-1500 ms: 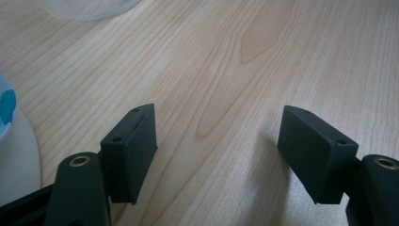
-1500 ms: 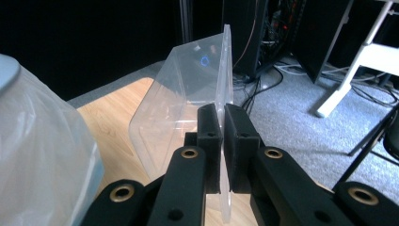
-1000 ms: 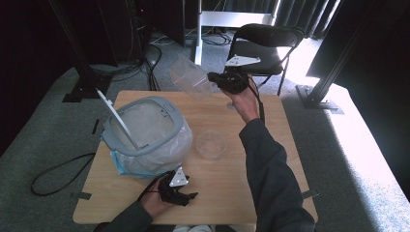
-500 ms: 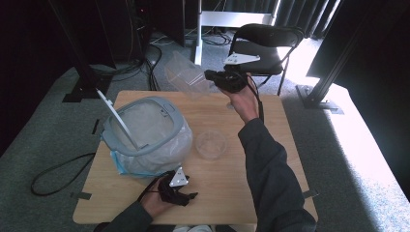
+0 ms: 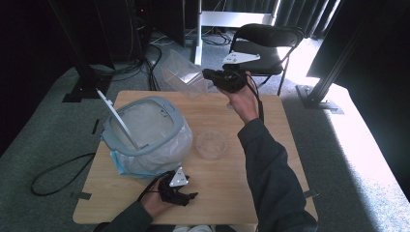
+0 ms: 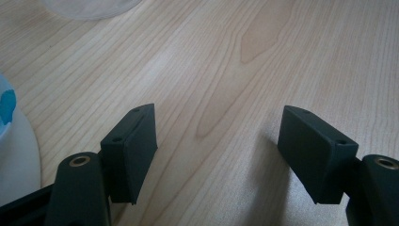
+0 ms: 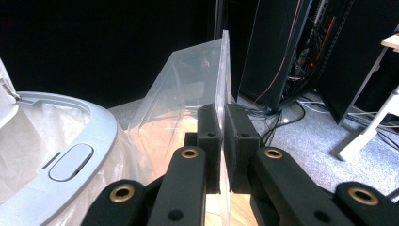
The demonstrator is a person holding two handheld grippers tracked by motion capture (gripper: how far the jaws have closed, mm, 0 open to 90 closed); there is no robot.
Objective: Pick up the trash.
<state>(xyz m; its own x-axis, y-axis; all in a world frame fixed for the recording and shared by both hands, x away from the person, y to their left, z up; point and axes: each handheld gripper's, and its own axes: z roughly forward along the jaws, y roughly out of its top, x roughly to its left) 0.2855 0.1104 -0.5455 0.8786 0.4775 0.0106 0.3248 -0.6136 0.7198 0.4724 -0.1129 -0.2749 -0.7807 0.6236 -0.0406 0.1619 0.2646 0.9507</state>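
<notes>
My right gripper [image 5: 208, 75] is raised over the table's far edge, shut on the thin wall of a clear plastic container [image 5: 183, 77]. In the right gripper view the jaws [image 7: 222, 112] pinch that wall edge-on, and the container [image 7: 188, 94] tilts away to the left of them. A bin with a grey rim [image 5: 178, 121] and a clear bag liner stands on the left of the table; its rim [image 7: 70, 141] lies low beside the container. My left gripper [image 5: 187, 196] rests on the wood near the front edge, open, with bare table between its jaws [image 6: 219, 136].
A small clear bowl [image 5: 211, 144] sits mid-table, right of the bin. The bin's white lid [image 5: 117, 118] stands up over its left side. A black chair [image 5: 268, 38] and cables stand beyond the wooden table [image 5: 217, 111]. The person's sleeve crosses the table's right half.
The right gripper has carried the clear container a little to the left, still raised. The left gripper has stayed where it was.
</notes>
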